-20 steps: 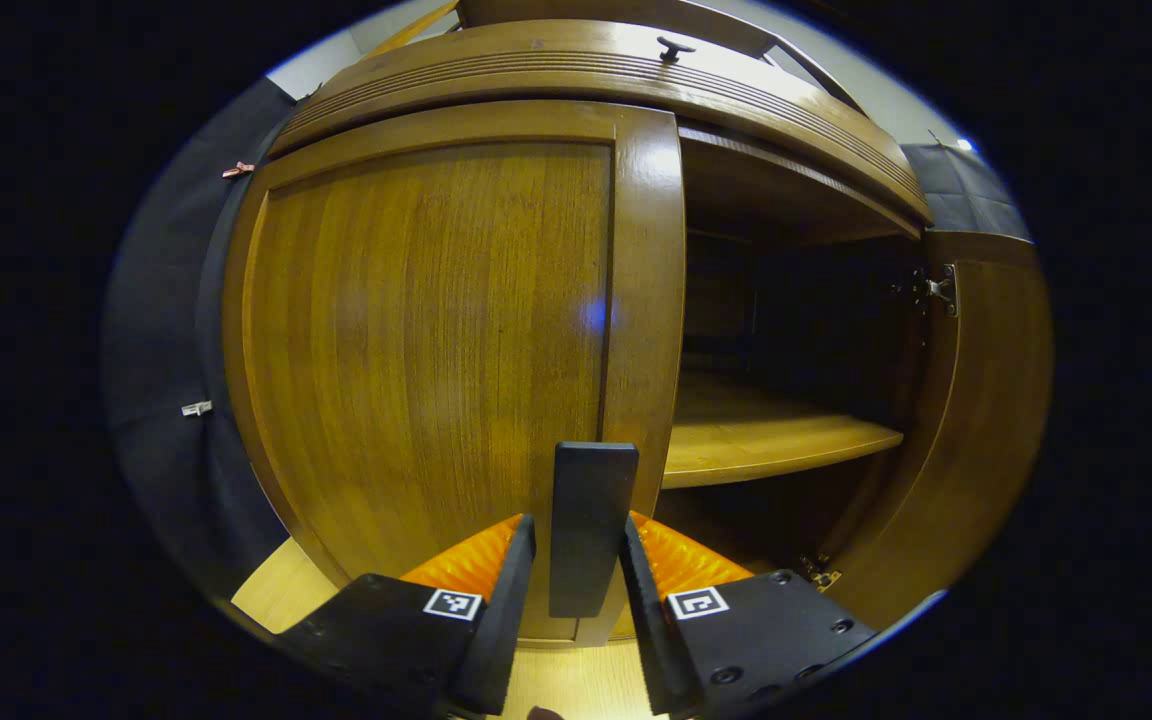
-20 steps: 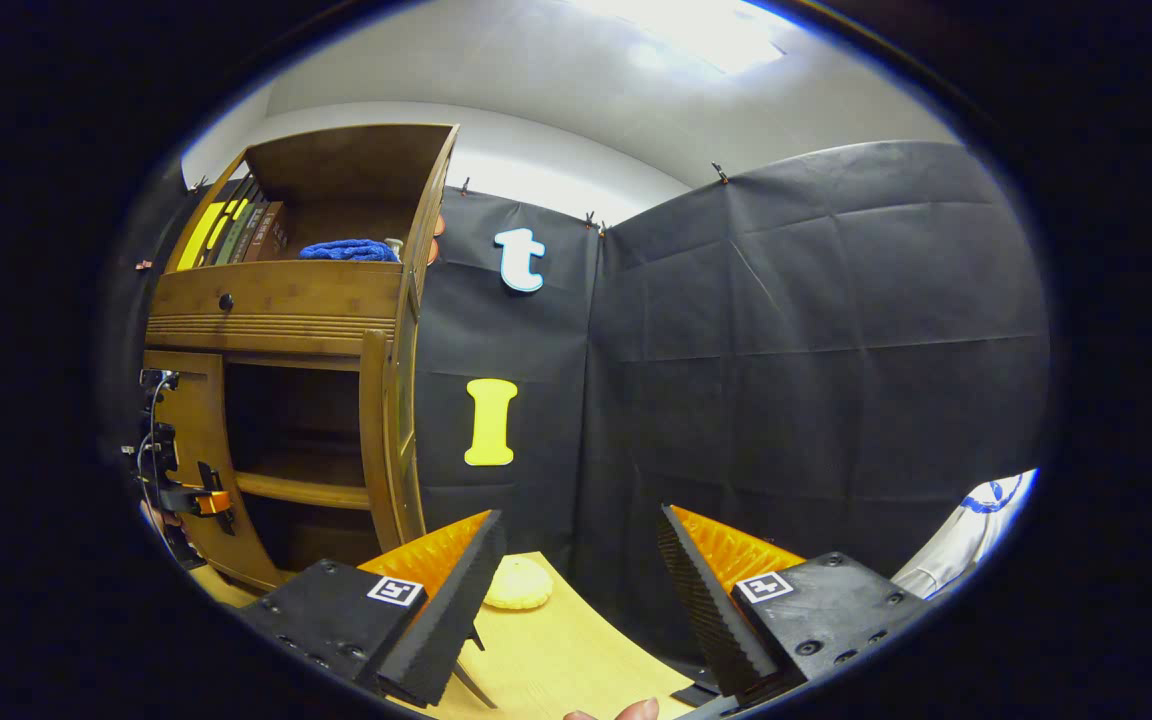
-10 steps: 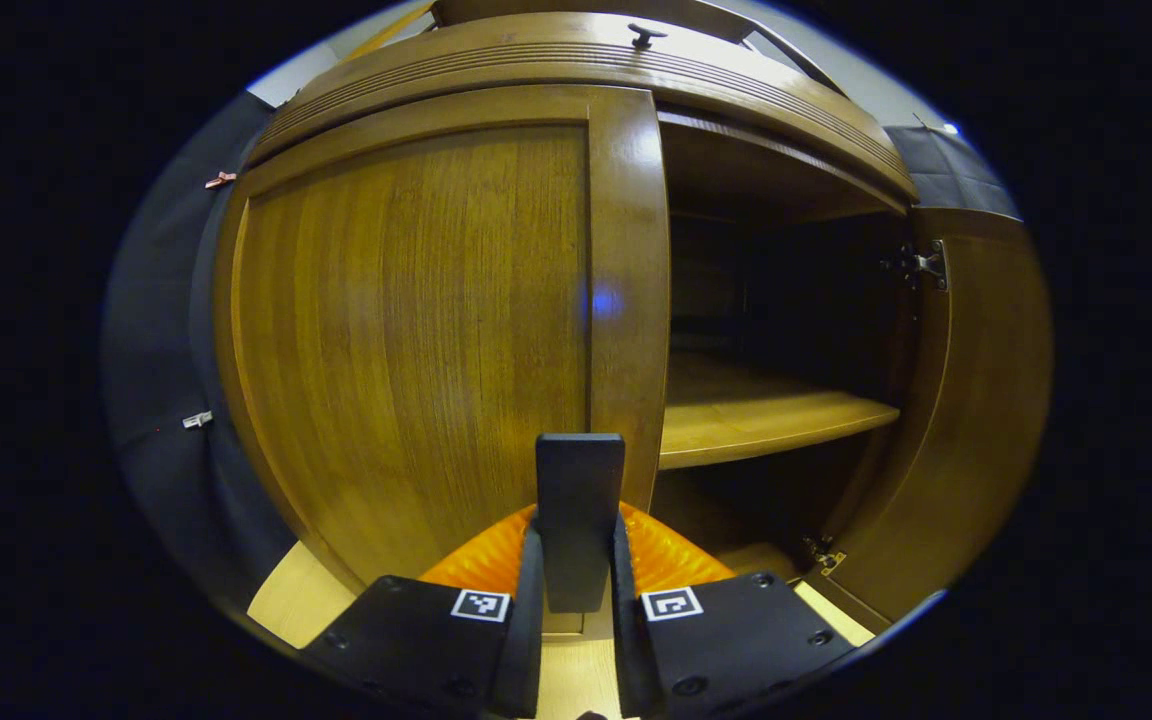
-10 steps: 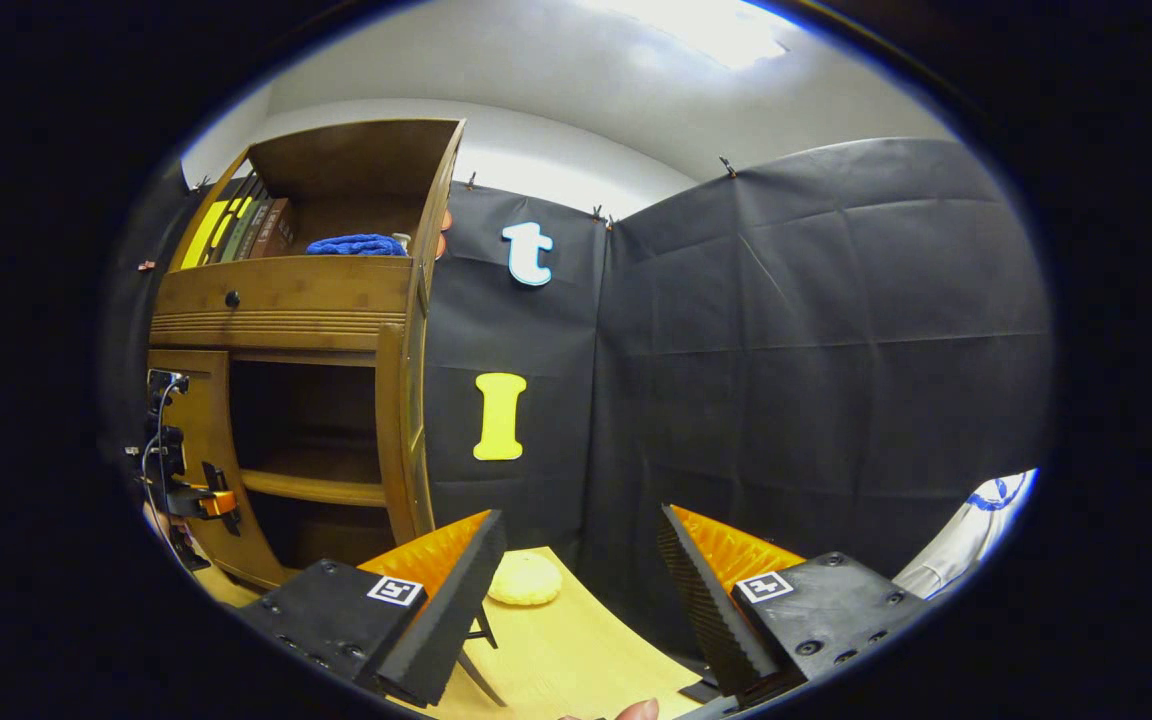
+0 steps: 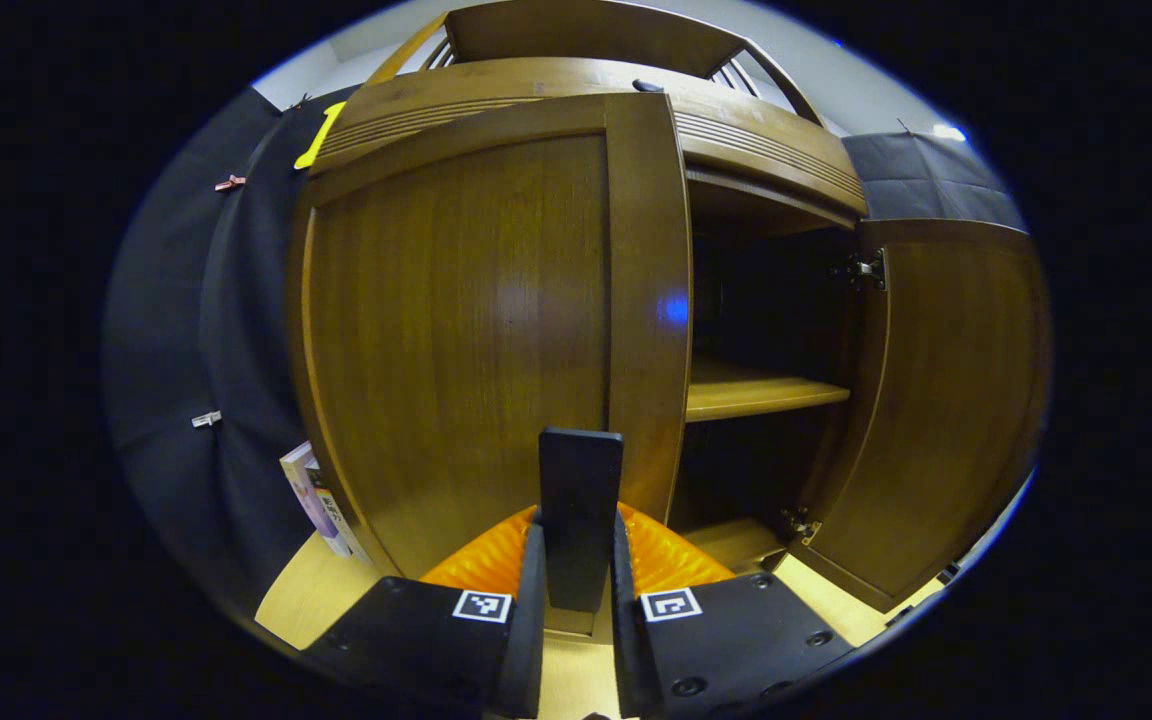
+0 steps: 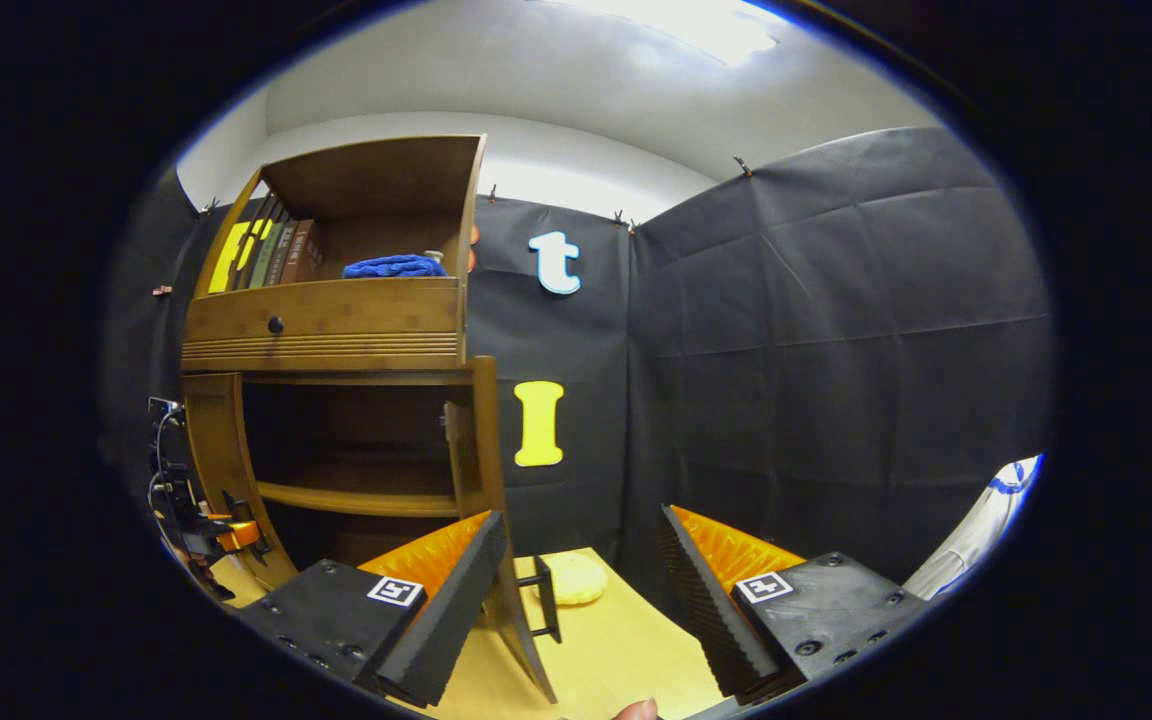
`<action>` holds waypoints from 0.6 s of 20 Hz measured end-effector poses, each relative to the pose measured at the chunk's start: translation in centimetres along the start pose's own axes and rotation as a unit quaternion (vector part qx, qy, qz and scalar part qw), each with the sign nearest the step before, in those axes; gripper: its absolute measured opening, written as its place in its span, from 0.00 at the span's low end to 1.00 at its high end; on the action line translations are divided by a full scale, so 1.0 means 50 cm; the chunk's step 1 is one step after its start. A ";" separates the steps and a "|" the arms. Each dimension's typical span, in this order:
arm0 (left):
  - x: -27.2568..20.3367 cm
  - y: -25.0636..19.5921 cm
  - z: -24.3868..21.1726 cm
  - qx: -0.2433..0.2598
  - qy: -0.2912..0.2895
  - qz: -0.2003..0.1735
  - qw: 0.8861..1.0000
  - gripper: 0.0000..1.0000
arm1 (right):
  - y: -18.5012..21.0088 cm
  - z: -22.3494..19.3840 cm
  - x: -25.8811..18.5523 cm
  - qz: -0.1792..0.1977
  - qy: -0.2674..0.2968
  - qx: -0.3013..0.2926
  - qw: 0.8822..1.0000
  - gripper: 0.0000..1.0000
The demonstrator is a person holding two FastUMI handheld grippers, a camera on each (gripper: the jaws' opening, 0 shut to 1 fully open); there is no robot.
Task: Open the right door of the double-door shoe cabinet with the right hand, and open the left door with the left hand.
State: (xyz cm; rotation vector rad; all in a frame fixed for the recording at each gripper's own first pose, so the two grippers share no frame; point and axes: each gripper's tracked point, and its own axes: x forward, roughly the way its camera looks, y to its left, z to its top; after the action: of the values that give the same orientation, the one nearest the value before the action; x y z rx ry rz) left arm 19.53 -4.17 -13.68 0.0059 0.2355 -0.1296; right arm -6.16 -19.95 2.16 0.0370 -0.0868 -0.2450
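Note:
The wooden shoe cabinet's left door (image 5: 466, 330) stands slightly ajar. My left gripper (image 5: 576, 530) is shut on its dark upright handle (image 5: 581, 490), with both fingers pressed against it. The right door (image 5: 946, 400) is swung wide open, showing a dark inside with a shelf (image 5: 756, 395). In the right gripper view the right door (image 6: 484, 450) is edge-on with its handle (image 6: 546, 600) low down. My right gripper (image 6: 580, 512) is open and holds nothing, well back from the cabinet. The left gripper (image 6: 221, 530) shows at the left door (image 6: 211, 430).
Above the doors is a drawer with a knob (image 6: 275, 324), then an open shelf with books (image 6: 266, 250) and a blue cloth (image 6: 394, 266). A pale round object (image 6: 576, 578) lies on the wooden table (image 6: 626, 650). Books (image 5: 321, 500) lean left of the cabinet. A white sleeve (image 6: 986, 520) is at right.
My left gripper went from open around the left door's handle to shut on it, and that door has begun swinging outward. The right gripper stayed open and drew back from the open right door.

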 end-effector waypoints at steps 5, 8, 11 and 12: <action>-0.002 0.000 0.006 -0.004 -0.010 -0.003 1.000 0.32 | 0.082 -0.003 -0.018 0.047 0.001 -0.020 0.999 0.97; -0.006 0.002 0.013 -0.003 -0.010 0.005 1.000 0.32 | 0.125 -0.014 -0.025 0.073 0.007 -0.018 0.997 0.98; -0.005 0.004 0.019 -0.004 -0.012 0.010 1.000 0.31 | 0.156 -0.024 -0.023 0.089 0.013 -0.010 0.996 0.98; -0.007 0.005 0.019 -0.003 -0.011 0.013 1.000 0.31 | 0.167 -0.029 -0.020 0.093 0.018 -0.008 0.995 0.98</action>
State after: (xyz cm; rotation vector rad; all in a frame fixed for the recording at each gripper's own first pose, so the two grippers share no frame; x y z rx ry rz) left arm 19.45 -3.88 -12.68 0.0009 0.2133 -0.1036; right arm -4.99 -11.59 1.02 0.0163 -0.0520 -0.0584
